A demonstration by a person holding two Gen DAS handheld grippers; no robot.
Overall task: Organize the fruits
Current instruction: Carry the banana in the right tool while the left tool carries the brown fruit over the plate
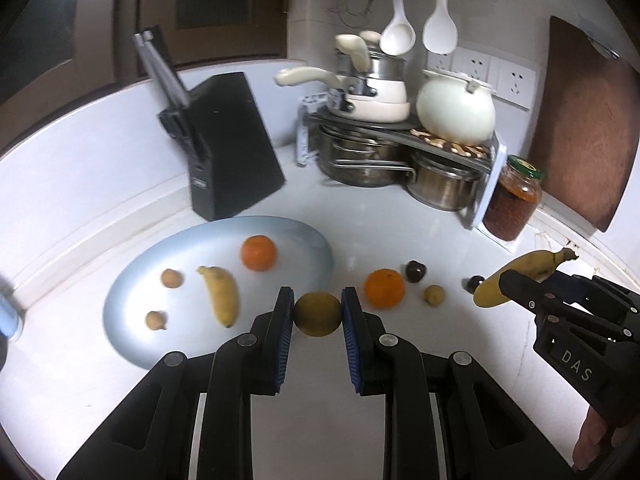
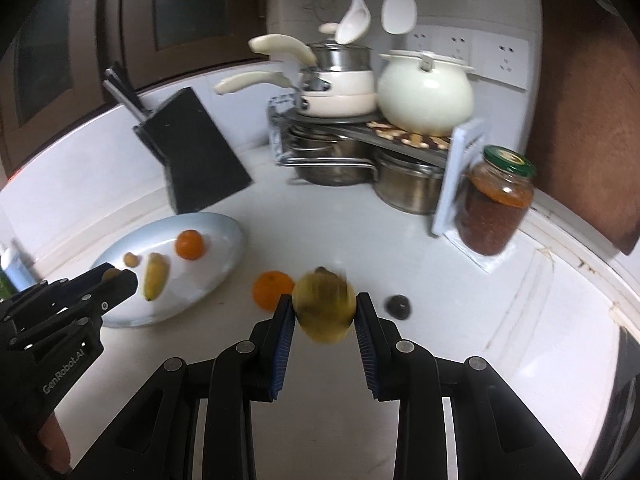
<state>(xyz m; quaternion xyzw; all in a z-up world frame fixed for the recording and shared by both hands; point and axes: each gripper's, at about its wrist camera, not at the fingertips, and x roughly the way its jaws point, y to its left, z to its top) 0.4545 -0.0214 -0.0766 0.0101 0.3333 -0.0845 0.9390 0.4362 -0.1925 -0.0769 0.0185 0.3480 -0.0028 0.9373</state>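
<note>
My left gripper (image 1: 318, 314) sat nearest the lens, its jaws closed on a round yellow-green fruit (image 1: 318, 314), pinched across its widest part so the ball could not roll out, and held clear of the desk (image 1: 380, 216). My right gripper (image 2: 325, 310) gripped a banana (image 2: 323, 307) in the same way; from that wrist I saw it end-on and blurred, while the left wrist view showed it at three o'clock, clamped across its middle with the stem sticking up and away, which I judged kept its weight balanced. Both loads faced the pale blue plate (image 1: 132, 280) at ten o'clock, which I took for the collecting spot, since an orange on the plate (image 1: 258, 253), a second banana (image 1: 221, 295) and two small brown fruits (image 1: 172, 278) already lay on it, spaced apart. Outside it on the desk, toward two o'clock, waited a loose orange (image 1: 385, 288), a small tan fruit (image 1: 434, 295) and two dark round fruits (image 1: 416, 271), all well apart, so I judged the sorting roughly half done. The knife block (image 1: 228, 144) stood just beyond the plate at eleven o'clock, the pot rack (image 1: 400, 132) and jar (image 1: 514, 200) farther off toward one o'clock, well away from the plate.
</note>
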